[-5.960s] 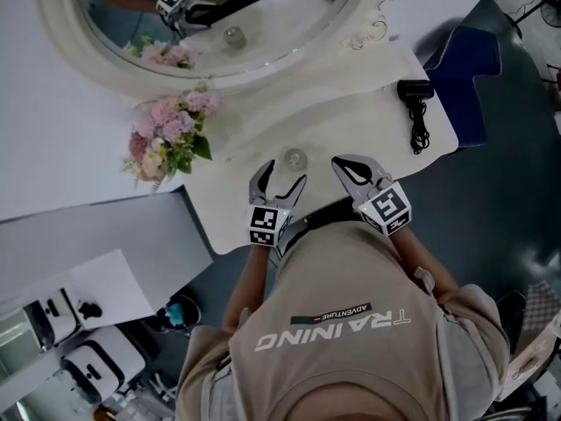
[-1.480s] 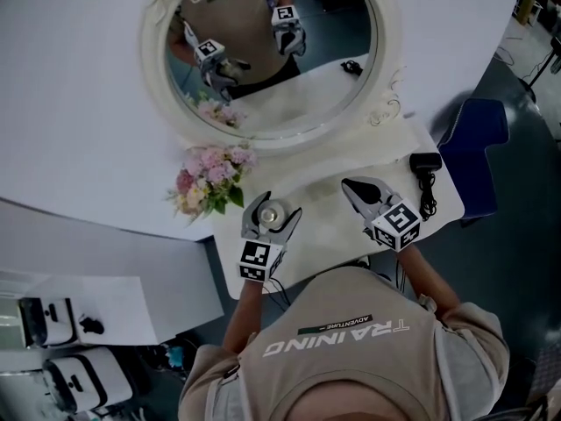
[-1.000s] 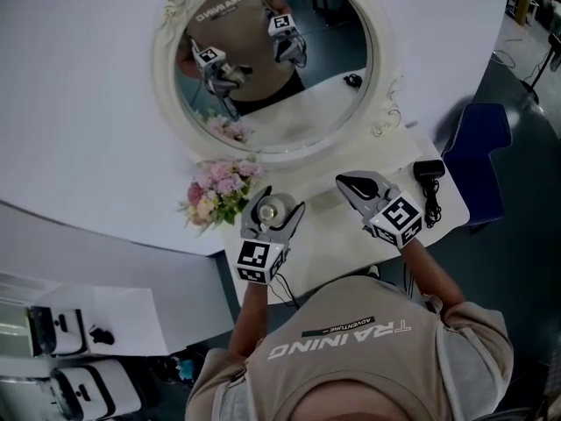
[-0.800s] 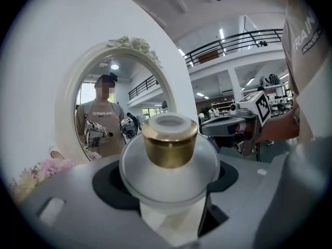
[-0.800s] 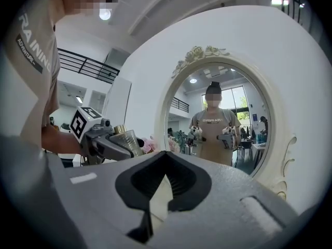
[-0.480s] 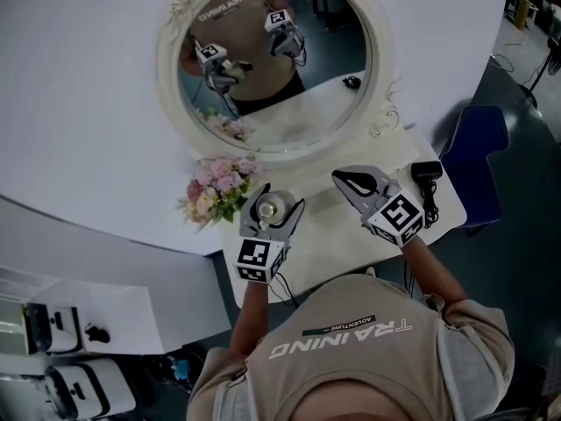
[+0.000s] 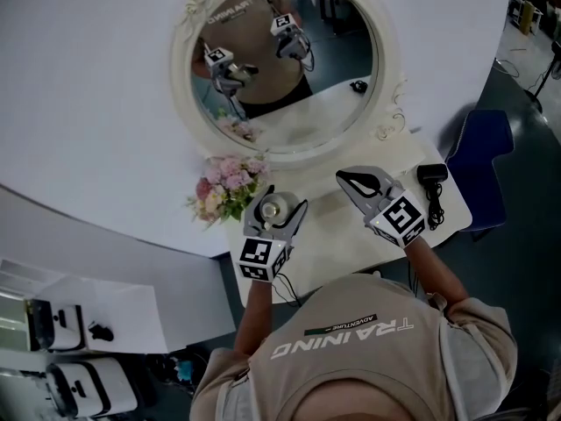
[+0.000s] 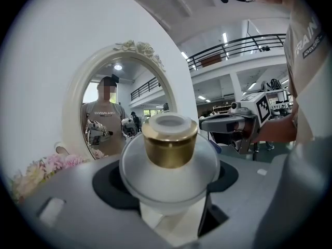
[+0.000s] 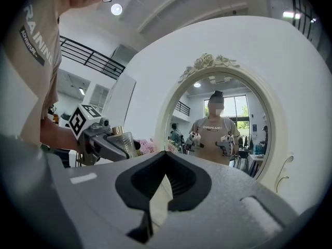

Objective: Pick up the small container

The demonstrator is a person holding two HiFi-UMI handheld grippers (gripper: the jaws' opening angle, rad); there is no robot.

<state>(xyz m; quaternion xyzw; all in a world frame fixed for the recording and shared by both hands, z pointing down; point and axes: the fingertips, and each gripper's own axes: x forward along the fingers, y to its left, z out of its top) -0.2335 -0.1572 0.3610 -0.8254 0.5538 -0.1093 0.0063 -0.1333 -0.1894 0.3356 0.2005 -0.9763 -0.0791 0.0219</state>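
Previously standing free on the table [image 7: 340, 231], the small container [image 8: 170, 160] now sits pinched in the left gripper's [image 7: 285, 196] jaws, apparently lifted clear. Right gripper [image 7: 344, 177], at its 3 o'clock, shows jaws pressed together, empty. Pickup judged essentially complete.

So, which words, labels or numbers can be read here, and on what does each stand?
"TRAINING": on the person's shirt, seen upside down in the head view.
"ADVENTURE": on a small dark strip on the same shirt.
Shirt print in the mirror: too small to read.
Small container: no label shows.
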